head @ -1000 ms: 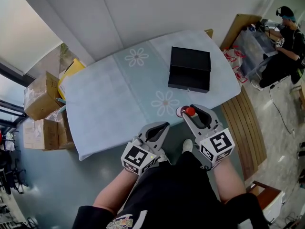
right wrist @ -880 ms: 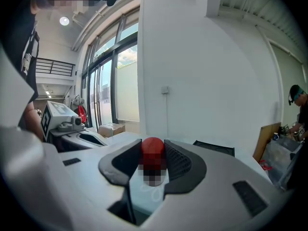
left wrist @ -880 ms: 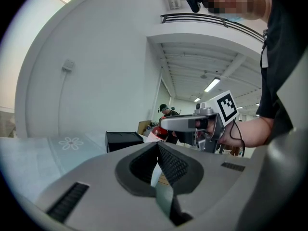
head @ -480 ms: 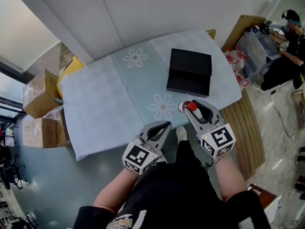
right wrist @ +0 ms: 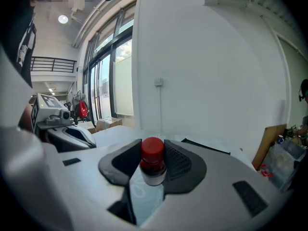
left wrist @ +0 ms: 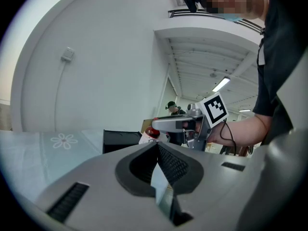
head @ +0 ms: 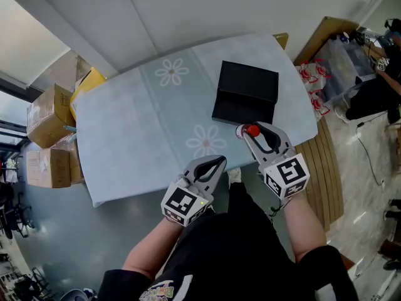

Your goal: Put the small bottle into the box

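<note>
right gripper (head: 253, 131) grips the small bottle (right wrist: 153, 165) beside the box (head: 245, 91) near the table's (head: 138, 127) right edge; left gripper (head: 217, 160) closed, empty

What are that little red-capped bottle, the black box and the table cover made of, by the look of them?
The small bottle: likely plastic, with a translucent body and a glossy red cap. The black box: probably matte card or board; flat, no shine. The table cover: pale cloth or vinyl with printed flowers, draped over the edges.

Black box (head: 245, 91) on floral-clothed table (head: 135, 127)
</note>
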The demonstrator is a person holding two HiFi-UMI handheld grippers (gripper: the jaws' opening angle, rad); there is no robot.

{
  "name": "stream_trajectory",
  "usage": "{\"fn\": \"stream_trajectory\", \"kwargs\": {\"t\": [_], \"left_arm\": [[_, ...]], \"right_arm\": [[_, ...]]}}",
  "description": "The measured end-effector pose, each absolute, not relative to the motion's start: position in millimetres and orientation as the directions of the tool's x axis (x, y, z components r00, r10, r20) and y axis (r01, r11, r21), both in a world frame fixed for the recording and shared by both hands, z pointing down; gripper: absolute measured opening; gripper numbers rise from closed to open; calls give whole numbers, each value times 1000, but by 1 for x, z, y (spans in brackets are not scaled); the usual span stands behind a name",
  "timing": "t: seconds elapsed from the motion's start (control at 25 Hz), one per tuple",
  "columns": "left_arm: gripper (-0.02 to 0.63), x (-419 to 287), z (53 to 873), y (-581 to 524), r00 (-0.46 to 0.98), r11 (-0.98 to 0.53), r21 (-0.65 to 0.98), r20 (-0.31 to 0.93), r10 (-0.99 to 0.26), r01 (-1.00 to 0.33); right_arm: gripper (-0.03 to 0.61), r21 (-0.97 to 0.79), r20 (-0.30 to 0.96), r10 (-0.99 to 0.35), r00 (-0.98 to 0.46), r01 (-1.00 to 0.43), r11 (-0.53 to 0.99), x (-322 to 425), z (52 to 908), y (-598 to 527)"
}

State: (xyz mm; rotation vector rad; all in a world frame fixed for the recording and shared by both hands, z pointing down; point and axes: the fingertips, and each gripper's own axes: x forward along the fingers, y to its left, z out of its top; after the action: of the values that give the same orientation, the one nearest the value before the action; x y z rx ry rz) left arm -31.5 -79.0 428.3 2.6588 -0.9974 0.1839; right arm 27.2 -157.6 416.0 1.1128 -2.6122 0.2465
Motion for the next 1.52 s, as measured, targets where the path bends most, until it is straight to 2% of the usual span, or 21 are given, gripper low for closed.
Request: {"fn": "stream_trajectory", "kwargs": {"t": [0.52, 1.52], "left_arm": [[8, -10, 456, -117, 725, -675, 264, 267, -635, -689], [8, -16, 511, -175, 672, -575, 349, 338, -659, -740]], "right_arm": [[149, -53, 382, -630, -675, -697, 715, 41, 460, -214], [149, -47, 529, -537, -657, -654, 755, 37, 567, -276]]}}
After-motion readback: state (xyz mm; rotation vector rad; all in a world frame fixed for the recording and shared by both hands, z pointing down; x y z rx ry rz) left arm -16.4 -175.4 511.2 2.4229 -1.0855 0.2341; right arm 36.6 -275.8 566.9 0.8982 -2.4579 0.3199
